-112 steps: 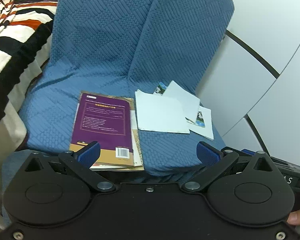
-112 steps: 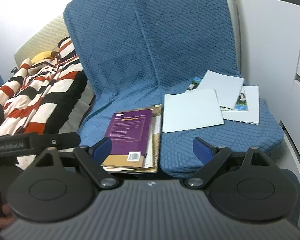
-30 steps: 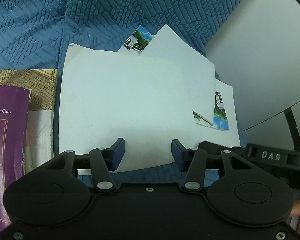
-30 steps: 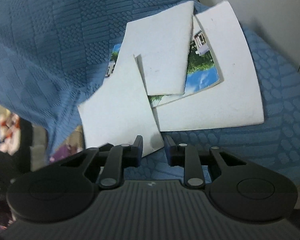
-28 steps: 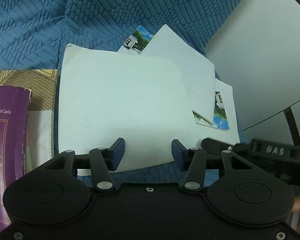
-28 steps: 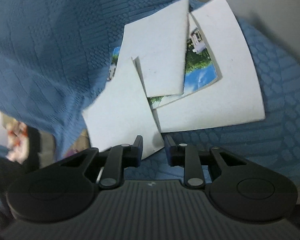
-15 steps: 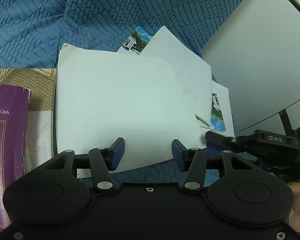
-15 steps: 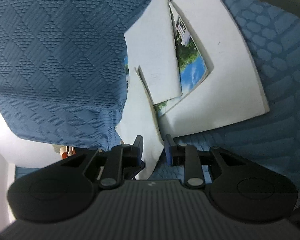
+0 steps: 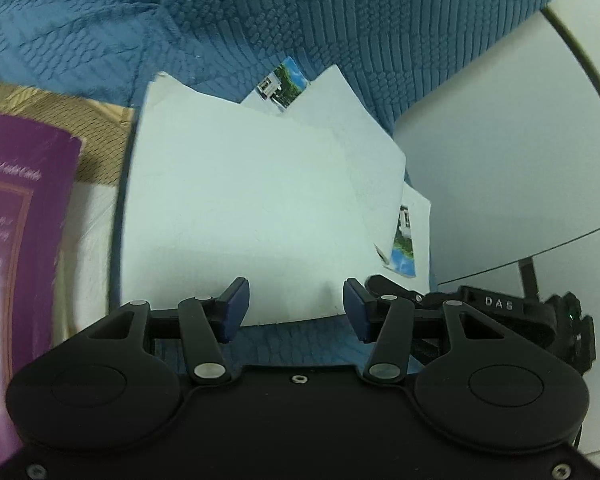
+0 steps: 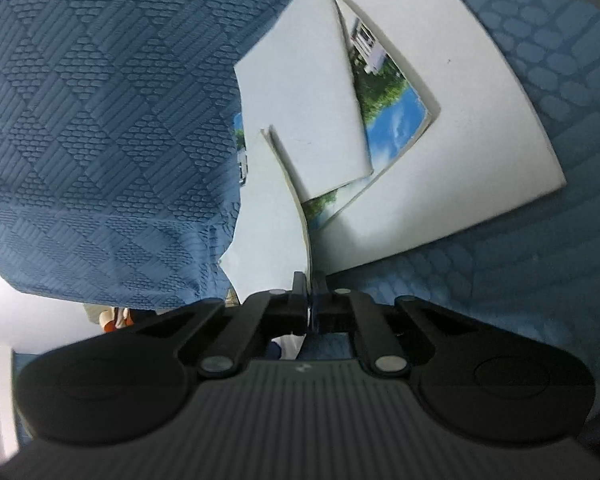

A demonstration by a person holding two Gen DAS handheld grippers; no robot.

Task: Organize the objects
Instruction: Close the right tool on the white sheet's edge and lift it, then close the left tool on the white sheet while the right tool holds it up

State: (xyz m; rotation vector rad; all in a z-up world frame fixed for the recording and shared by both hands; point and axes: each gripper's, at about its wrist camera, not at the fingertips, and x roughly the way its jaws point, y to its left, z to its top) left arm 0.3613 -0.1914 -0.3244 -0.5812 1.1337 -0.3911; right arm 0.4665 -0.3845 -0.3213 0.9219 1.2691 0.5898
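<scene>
- The right gripper (image 10: 310,294) is seen pinched together on the near edge of a large white booklet (image 10: 270,216), which is gripped edge-on between the two fingers.
- That booklet is tilted up off the blue quilted cushion (image 10: 100,100), its near end raised and its far end resting against the other papers.
- In the left wrist view the same large white booklet (image 9: 240,216) fills the middle of the picture, and its near edge lies between the fingers of the left gripper (image 9: 296,312).
- The left gripper's fingers are held apart, one at each side of that near edge; nothing is clamped by them.
- The right gripper (image 9: 396,292) is seen at the booklet's near right corner in the left wrist view.
- A smaller white sheet (image 10: 308,100) lies to the far right of the held booklet, over a picture booklet (image 10: 392,108) showing sky and trees.
- A further white booklet (image 10: 460,112) lies under these, at the right of the cushion.
- To the left, a purple book (image 9: 16,248) is stacked on a tan book (image 9: 80,120).
- A white panel (image 9: 500,160) stands at the right, beside the cushion.
</scene>
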